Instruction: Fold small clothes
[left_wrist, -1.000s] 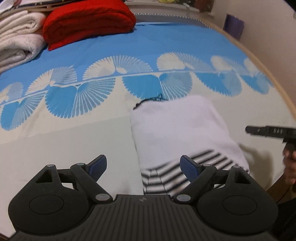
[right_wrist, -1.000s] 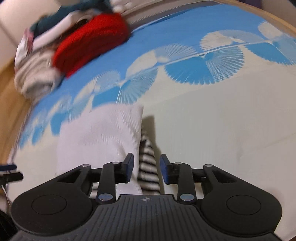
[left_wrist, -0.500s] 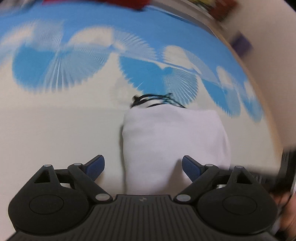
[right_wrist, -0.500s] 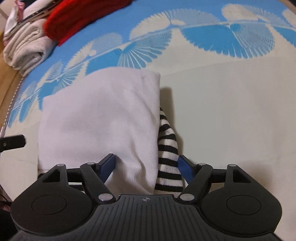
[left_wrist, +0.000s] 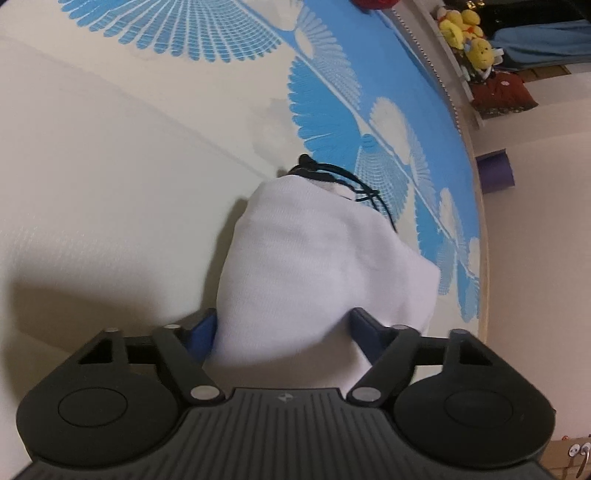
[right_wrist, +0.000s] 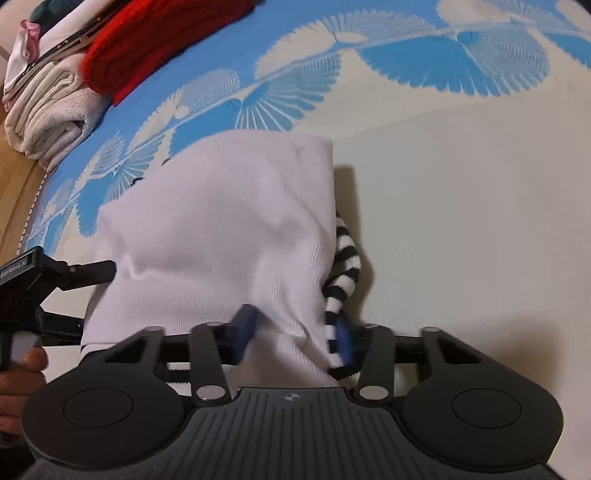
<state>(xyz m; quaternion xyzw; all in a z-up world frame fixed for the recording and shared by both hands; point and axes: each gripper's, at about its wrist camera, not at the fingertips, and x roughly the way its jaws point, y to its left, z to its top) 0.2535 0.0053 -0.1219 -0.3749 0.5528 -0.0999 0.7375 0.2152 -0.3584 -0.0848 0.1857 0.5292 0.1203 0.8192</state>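
A small white garment (left_wrist: 317, 258) with black-and-white striped trim (right_wrist: 343, 266) and a black cord (left_wrist: 332, 177) lies folded on the bedspread. My left gripper (left_wrist: 282, 332) is open, its jaws wide on either side of the garment's near edge, with cloth bulging between them. In the right wrist view the garment (right_wrist: 221, 229) fills the centre. My right gripper (right_wrist: 293, 332) has its blue pads (right_wrist: 245, 325) partly closed around the near edge, white cloth and striped trim between them. The left gripper (right_wrist: 66, 275) shows at the left edge of that view.
The bedspread (right_wrist: 461, 203) is cream with blue fan patterns. Folded cream towels (right_wrist: 48, 110) and a red knit (right_wrist: 147, 48) are stacked at the far corner. A shelf with yellow plush toys (left_wrist: 469, 29) and a purple box (left_wrist: 495, 173) stand beyond the bed's edge.
Both grippers have moved in onto the garment's near edge. The right jaws have narrowed around the cloth. The left wrist view has rolled sideways.
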